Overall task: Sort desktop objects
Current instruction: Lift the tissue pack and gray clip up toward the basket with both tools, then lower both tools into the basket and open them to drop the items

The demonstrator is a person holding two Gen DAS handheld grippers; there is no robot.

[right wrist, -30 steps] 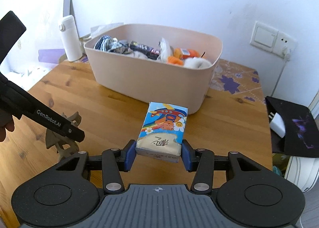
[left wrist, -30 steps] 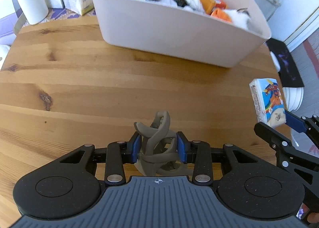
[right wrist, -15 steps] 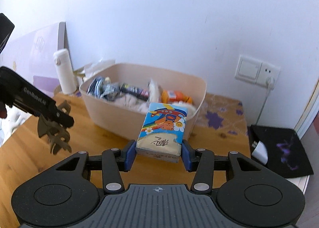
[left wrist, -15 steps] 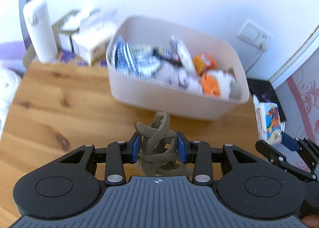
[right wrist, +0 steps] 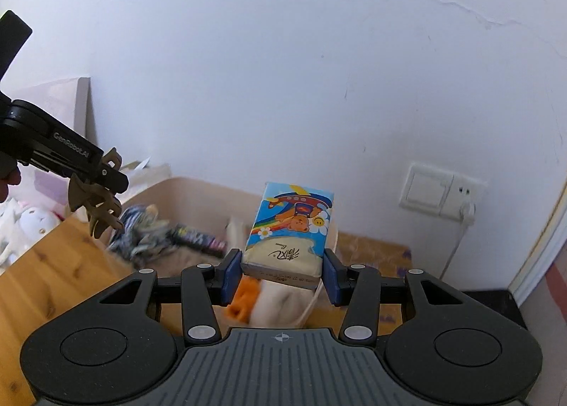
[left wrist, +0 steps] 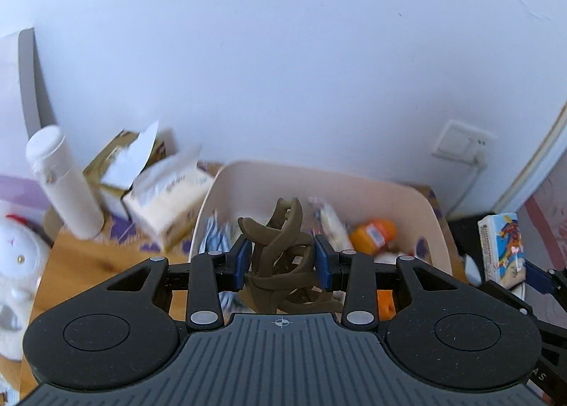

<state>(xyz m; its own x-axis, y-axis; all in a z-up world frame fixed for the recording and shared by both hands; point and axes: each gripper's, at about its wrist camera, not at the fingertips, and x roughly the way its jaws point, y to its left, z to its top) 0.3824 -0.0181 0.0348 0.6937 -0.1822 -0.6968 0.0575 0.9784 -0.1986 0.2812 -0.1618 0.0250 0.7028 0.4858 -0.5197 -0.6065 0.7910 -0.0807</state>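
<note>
Hovering above bin rim (left wrist: 434, 214): hair claw (left wrist: 283, 257); tissue pack (right wrist: 288, 232).

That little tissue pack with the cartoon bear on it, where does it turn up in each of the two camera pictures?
Left wrist view: the tissue pack is at the far right edge, seen side-on, clamped in the right gripper.
Right wrist view: the tissue pack is dead centre, its printed face towards the camera, between the blue pads.
Shared landmark: the beige bin below it.
</note>
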